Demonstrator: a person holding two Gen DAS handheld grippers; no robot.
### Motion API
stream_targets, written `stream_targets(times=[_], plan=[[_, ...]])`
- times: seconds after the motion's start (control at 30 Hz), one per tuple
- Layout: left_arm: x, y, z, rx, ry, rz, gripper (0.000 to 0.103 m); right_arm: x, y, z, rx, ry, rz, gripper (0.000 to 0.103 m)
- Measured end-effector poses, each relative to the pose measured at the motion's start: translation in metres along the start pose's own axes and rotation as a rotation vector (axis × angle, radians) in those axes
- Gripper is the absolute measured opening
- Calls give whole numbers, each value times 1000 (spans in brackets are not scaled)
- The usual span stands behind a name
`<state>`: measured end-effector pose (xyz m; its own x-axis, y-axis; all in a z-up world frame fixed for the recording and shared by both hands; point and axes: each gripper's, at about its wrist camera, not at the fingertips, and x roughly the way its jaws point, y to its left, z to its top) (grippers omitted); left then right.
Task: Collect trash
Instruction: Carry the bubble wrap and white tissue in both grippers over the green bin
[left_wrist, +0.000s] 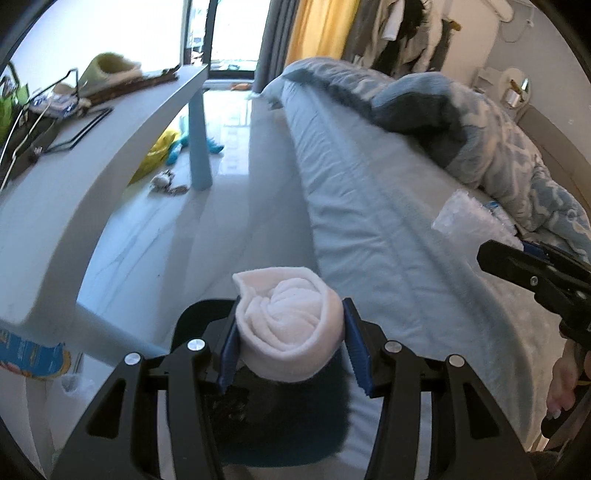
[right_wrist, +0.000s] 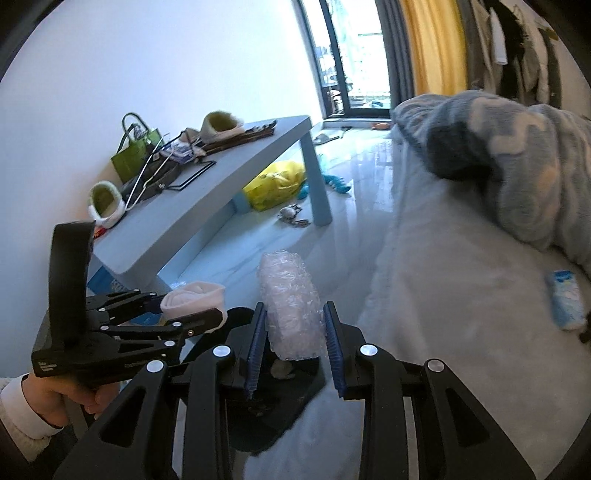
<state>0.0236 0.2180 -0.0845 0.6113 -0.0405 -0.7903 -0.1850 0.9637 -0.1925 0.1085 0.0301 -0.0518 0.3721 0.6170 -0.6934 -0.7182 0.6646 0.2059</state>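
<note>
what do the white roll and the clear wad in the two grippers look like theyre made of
White roll: looks like soft fleece or terry cloth, matte and fuzzy, wound in a spiral; possibly a rolled sock.
Clear wad: looks like bubble wrap, thin glossy see-through plastic with small raised bubbles catching the light.

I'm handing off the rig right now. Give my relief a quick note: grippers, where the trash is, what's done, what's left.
Left gripper: shut on a rolled white fabric bundle.
Right gripper: shut on a clear bubble-wrap wad.
Both are held over the floor beside the pale blue bed.
Done: two pieces picked up.
Left: no bin is in view; drop both. A small blue-and-white packet lies on the bed.
</note>
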Motion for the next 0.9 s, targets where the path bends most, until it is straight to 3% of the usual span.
stream_targets(times=[0.37, 0.5, 0.9], plan=[[29, 41, -33, -28, 197, 26, 57, 40, 37, 2, -36, 41, 43, 31], [37, 54, -45, -29, 245, 42, 67, 53, 44, 2, -37, 58, 48, 31], [7, 70, -33, -64, 130, 22, 69, 99, 56, -14, -45, 187, 25, 31]])
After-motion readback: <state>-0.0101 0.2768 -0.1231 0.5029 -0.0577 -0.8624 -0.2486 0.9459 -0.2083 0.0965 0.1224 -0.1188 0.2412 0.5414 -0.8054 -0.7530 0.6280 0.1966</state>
